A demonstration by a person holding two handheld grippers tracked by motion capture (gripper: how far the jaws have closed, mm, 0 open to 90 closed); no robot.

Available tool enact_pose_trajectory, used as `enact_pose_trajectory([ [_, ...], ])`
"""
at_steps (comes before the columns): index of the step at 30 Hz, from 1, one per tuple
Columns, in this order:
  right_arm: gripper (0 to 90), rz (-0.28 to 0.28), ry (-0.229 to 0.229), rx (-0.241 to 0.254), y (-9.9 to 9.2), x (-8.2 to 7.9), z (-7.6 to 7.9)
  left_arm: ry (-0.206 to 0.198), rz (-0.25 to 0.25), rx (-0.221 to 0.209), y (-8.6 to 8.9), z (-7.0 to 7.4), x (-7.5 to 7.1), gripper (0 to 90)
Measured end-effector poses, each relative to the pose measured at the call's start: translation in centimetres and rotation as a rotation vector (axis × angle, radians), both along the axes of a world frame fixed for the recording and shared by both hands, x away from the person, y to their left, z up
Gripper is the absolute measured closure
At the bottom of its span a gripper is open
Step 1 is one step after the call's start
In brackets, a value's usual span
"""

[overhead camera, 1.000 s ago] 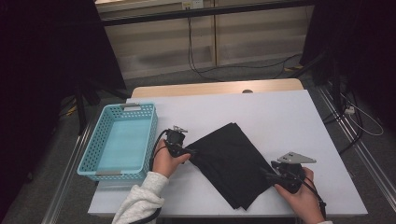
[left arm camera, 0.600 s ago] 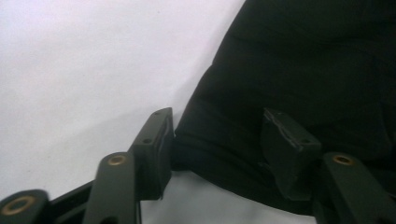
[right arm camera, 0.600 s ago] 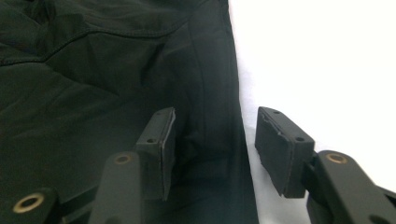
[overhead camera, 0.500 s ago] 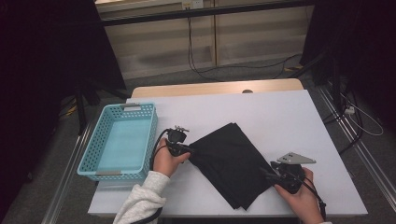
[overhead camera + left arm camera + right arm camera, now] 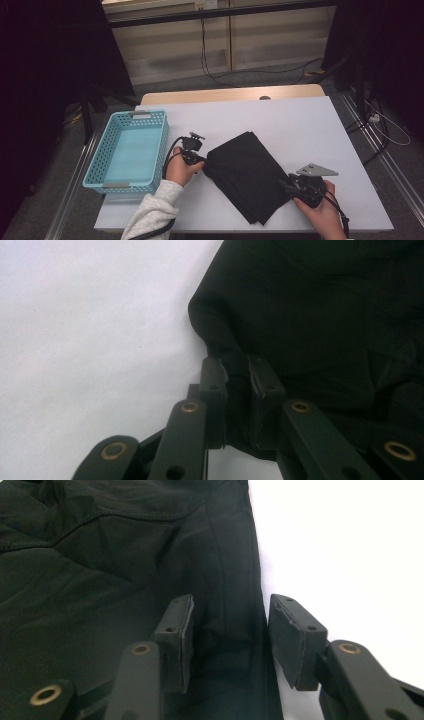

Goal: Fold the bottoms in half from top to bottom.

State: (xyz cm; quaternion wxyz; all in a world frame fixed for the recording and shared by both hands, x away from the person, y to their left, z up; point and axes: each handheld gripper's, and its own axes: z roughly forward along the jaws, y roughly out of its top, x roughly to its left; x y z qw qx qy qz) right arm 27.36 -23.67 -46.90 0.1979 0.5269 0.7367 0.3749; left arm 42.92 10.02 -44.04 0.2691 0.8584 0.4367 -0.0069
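A folded black cloth (image 5: 247,175) lies on the white table (image 5: 300,125), turned like a diamond. My left gripper (image 5: 202,162) is at its left corner; its jaws have just been closing. In the left gripper view they pinch a fold of the black cloth (image 5: 325,315), and the left gripper (image 5: 236,362) is shut on it. My right gripper (image 5: 287,186) is at the cloth's right edge. Its jaws have just been closing a little. They still stand apart in the right gripper view, where the right gripper (image 5: 231,605) straddles the hem of the cloth (image 5: 100,555) without pressing it.
A light blue plastic basket (image 5: 102,170) stands at the table's left edge, close to the left hand. A wooden strip (image 5: 230,94) runs along the table's far edge. Cables lie on the floor beyond and to the right.
The left hand has edged slightly toward the cloth's left corner. The right hand and the cloth look unchanged.
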Motion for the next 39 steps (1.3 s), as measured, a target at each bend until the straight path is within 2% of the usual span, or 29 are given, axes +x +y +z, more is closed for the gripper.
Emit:
enact_pose_trajectory([
  [4, 54.3, 0.0, 0.002, 0.005, 0.0, 0.0, 0.0, 0.026, 0.006, 0.001, 0.0, 0.1, 0.2, 81.2],
  [6, 56.6, -0.001, 0.003, 0.007, 0.1, 0.0, 0.0, 0.036, 0.001, 0.017, -0.1, 0.3, 0.4, 81.8],
  [9, 67.9, 0.009, 0.004, 0.017, 0.3, 0.0, 0.0, 0.051, -0.005, 0.035, 0.0, 0.6, 0.5, 82.1],
  [11, 78.9, 0.025, 0.003, 0.023, 0.6, -0.1, 0.0, 0.064, -0.006, 0.04, 0.1, 0.6, 0.7, 82.2],
  [15, 80.3, 0.02, -0.009, -0.002, 1.1, -0.3, 0.1, 0.082, -0.006, 0.035, 0.4, 0.8, 0.8, 82.1],
  [19, 82.0, 0.017, -0.005, 0.019, 1.0, -0.3, 0.1, 0.077, -0.017, 0.055, 0.3, 1.4, 0.7, 82.2],
  [22, 82.5, 0.012, 0.008, 0.058, 0.7, -0.1, 0.1, 0.092, -0.02, 0.064, 0.3, 2.1, 0.9, 82.3],
  [29, 83.5, 0.019, -0.005, 0.061, 0.5, -0.1, 0.5, 0.121, -0.059, 0.13, 0.0, 3.3, 1.7, 83.1],
  [33, 83.7, 0.034, -0.023, 0.048, 0.8, -0.2, 1.0, 0.118, -0.067, 0.161, -0.2, 4.1, 2.0, 83.2],
  [35, 83.7, 0.039, -0.025, 0.042, 1.0, -0.2, 1.0, 0.117, -0.066, 0.163, -0.2, 4.4, 2.2, 83.2],
  [39, 83.7, 0.034, -0.018, 0.063, 0.9, -0.1, 0.8, 0.117, -0.065, 0.152, 0.1, 4.6, 2.4, 83.2],
])
